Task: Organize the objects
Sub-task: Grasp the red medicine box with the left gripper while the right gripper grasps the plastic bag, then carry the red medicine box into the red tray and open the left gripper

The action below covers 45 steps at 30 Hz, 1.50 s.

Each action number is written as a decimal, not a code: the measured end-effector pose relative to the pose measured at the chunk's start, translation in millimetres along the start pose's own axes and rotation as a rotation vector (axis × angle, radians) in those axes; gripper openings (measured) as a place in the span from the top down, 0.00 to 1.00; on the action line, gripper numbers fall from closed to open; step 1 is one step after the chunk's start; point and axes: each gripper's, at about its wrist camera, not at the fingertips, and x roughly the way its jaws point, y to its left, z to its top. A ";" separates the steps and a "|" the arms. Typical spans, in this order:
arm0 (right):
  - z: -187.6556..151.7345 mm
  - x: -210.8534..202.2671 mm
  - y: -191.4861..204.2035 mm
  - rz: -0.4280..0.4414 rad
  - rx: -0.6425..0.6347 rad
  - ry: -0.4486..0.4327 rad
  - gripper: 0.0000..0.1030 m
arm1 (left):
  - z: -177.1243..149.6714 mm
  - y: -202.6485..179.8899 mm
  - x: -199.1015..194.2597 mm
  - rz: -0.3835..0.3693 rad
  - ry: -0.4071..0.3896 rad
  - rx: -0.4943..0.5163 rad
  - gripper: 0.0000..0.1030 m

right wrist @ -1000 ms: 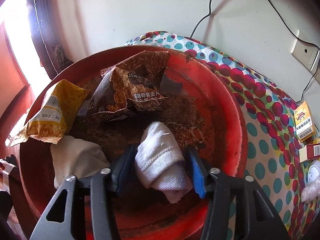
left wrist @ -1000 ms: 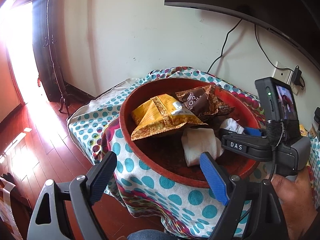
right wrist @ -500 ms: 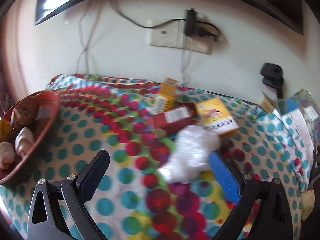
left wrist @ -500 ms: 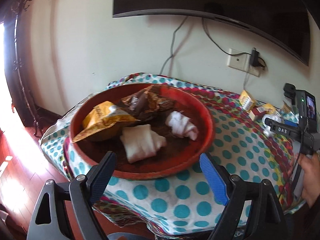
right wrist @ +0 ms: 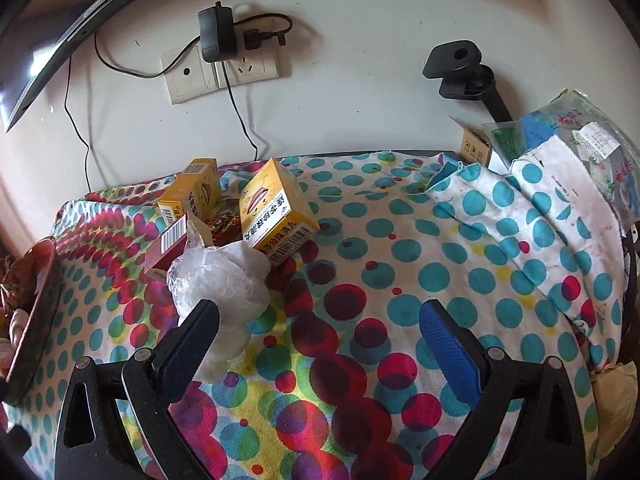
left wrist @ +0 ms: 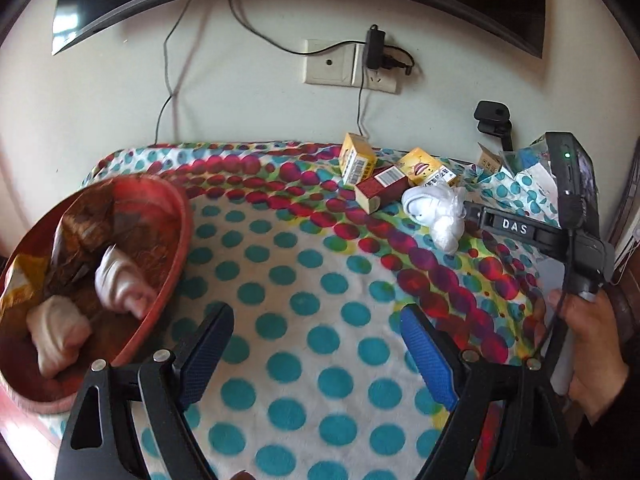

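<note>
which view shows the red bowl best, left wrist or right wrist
The left wrist view. There the red bowl fills the lower left, with its rim and the wrappers and rolled white cloths inside visible, though blurred. The right wrist view catches only a dark sliver of its rim at the left edge.

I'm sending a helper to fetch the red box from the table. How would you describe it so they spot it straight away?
On the polka-dot cloth, look near the wall below the wall socket, where small boxes cluster. The red box lies flat between two yellow boxes, touching a white plastic-wrapped bundle. It is the only red one, with a white barcode end.
</note>
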 end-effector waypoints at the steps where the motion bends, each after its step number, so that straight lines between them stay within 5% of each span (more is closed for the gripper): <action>1: -0.1 -1.3 -1.2 0.016 0.009 -0.007 0.03 | 10.3 -6.8 12.1 0.009 0.001 0.028 0.15; 6: -1.5 -10.0 -28.7 0.015 0.158 -0.045 0.03 | 57.1 -21.8 75.9 0.019 0.062 0.102 0.15; 11: -5.8 7.0 -61.4 0.074 0.328 0.040 0.03 | 82.1 -39.6 124.7 0.000 0.117 0.193 0.16; 19: -6.1 5.9 -59.3 0.112 0.322 0.032 0.03 | 97.2 -60.4 168.6 -0.039 0.166 0.288 0.24; 23: -5.6 7.6 -58.5 0.117 0.317 0.037 0.03 | 103.1 -66.5 179.2 -0.092 0.196 0.288 0.67; 27: -5.6 7.9 -57.7 0.115 0.322 0.033 0.03 | 99.2 -68.8 164.5 -0.104 0.151 0.288 0.70; 36: -7.0 5.3 -59.0 0.133 0.320 0.016 0.03 | 54.1 -49.3 81.1 -0.094 0.089 0.084 0.70; 45: -6.2 3.3 -51.5 0.162 0.272 0.010 0.03 | 3.5 -6.2 12.2 0.035 0.009 -0.022 0.70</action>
